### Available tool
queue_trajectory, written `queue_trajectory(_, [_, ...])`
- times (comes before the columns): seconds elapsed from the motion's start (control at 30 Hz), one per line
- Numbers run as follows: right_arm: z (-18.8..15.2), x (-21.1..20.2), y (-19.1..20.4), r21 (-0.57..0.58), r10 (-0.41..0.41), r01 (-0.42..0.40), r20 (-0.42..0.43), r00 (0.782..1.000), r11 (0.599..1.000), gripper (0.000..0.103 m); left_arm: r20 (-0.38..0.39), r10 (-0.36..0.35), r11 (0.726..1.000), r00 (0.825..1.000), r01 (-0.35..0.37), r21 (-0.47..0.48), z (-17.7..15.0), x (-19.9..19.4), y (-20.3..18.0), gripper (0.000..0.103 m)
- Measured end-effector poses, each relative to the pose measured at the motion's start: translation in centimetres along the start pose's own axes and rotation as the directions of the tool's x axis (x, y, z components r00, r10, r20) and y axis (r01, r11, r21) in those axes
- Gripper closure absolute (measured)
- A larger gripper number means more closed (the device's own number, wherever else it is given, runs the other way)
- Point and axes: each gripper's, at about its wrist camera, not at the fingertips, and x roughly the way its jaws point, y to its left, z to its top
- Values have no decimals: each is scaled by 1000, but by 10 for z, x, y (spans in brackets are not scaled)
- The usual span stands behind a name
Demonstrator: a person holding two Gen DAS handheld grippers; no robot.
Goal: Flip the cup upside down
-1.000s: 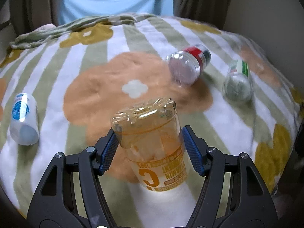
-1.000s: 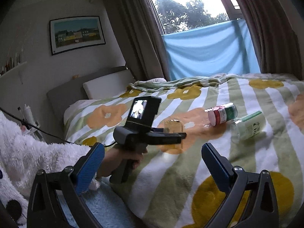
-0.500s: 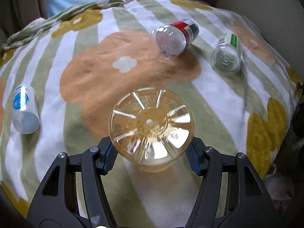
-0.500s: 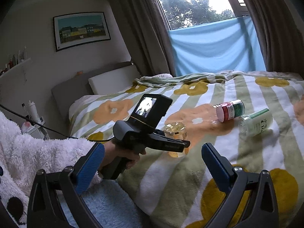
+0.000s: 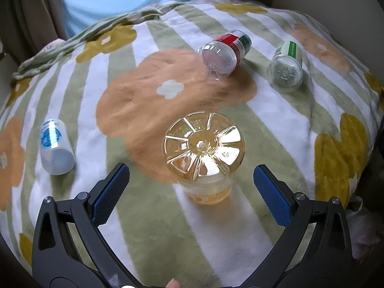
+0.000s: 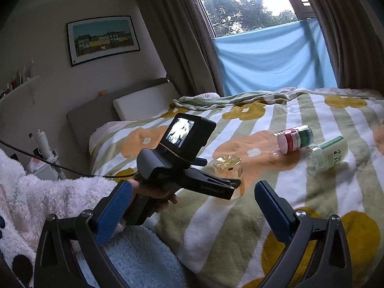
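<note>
The amber cup [image 5: 204, 153] stands mouth-down on the bed [image 5: 148, 235], just below the centre of the left wrist frame, its ribbed base facing up and its printed band against the blanket. The left gripper [image 5: 191, 192] is spread wide, blue pads either side of the cup and touching nothing, so the flip itself looks done and the step in hand is the release and pull-back. In the right wrist view the cup [image 6: 229, 168] sits upright at mid-frame, though the left gripper's body hides its lower edge, so I can't be sure the rim lies flat. The right gripper [image 6: 189, 201] is released too, idle at the lower edge. The next move probably calls for backing straight out without brushing the cup, since the soft bedding gives it poor footing.
</note>
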Motion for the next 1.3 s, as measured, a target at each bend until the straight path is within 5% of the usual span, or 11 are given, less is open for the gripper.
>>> queue_trajectory(0.27, [11, -18, 6, 6, -108, 108, 31, 994, 994, 1, 64, 3, 1000, 998, -1, -25, -1, -41, 4, 0])
queue_trajectory(0.5, [37, -43, 38, -50, -198, 204, 106, 974, 978, 1, 206, 35, 997, 978, -19, -76, -3, -118, 16, 0])
queue_trajectory(0.63, [60, -54, 61, -67, -273, 286, 157, 949, 956, 1, 315, 75, 991, 946, -35, -130, -11, -176, 28, 0])
queue_trajectory(1.0, [77, -64, 95, 17, -491, 503, 247, 835, 864, 1, 521, 279, 954, 807, -171, -246, -86, -285, 36, 0])
queue_trajectory(1.17, [69, -61, 111, -16, -554, 580, 279, 785, 814, 1, 545, 309, 942, 780, -172, -288, -112, -302, 32, 0])
queue_trajectory(1.3, [59, -60, 114, -21, -565, 591, 267, 780, 806, 1, 567, 301, 940, 766, -138, -313, -133, -309, 31, 0])
